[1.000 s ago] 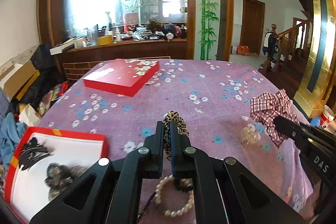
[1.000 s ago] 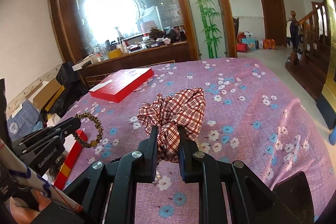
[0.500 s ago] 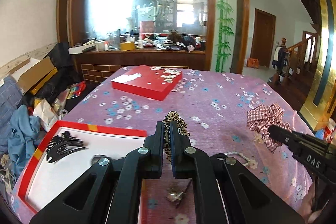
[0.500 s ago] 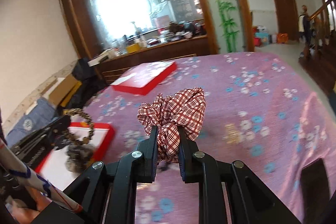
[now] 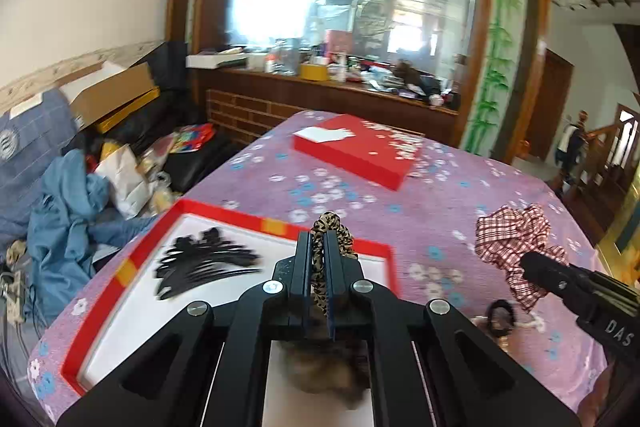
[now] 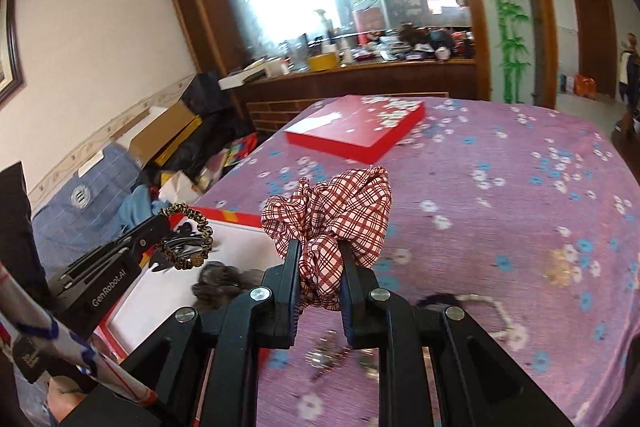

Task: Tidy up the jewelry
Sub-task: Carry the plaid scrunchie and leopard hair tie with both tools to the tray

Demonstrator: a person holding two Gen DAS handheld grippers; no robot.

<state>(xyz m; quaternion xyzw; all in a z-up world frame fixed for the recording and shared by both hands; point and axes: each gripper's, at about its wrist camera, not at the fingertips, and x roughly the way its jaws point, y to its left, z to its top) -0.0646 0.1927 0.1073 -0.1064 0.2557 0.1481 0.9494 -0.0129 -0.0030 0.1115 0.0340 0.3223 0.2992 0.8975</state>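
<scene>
Soft cloth, both pieces in hand. The plaid scrunchie (image 6: 336,215) is puffy gathered fabric over elastic: light, limp, nothing to break. It squashes under a pinch and springs back, so a hold through one bunched fold is judged enough, and the loose ruffles would probably snag on other trinkets if dragged. The leopard hair tie (image 5: 326,247) is a thinner elastic ring, just as light, and likely to roll or twist if pinched off centre; best taken across the band.

The right gripper (image 6: 318,259) has its fingers (image 6: 290,279) drawn in on a fold of the plaid scrunchie, a narrow gap between them filled with cloth. Most of the scrunchie billows above and ahead of the tips, clear of the counter (image 6: 500,195).

The left gripper (image 5: 318,255) has its fingers (image 5: 302,263) clenched almost fully together on the leopard hair tie, which stands up as a small loop past the tips. It hangs over the near rim of the red tray (image 5: 120,267), above the white floor.

Already in the tray: a black hair claw (image 5: 204,263) and a blurred dark furry piece (image 6: 224,283), kind uncertain. On the purple flowered cloth by the right gripper lie a pearl bracelet (image 6: 496,311), a dark hair band (image 5: 498,315) and a small metal piece (image 6: 328,351), all smeared by blur. The red lid (image 6: 360,131) sits well apart at the far side.
</scene>
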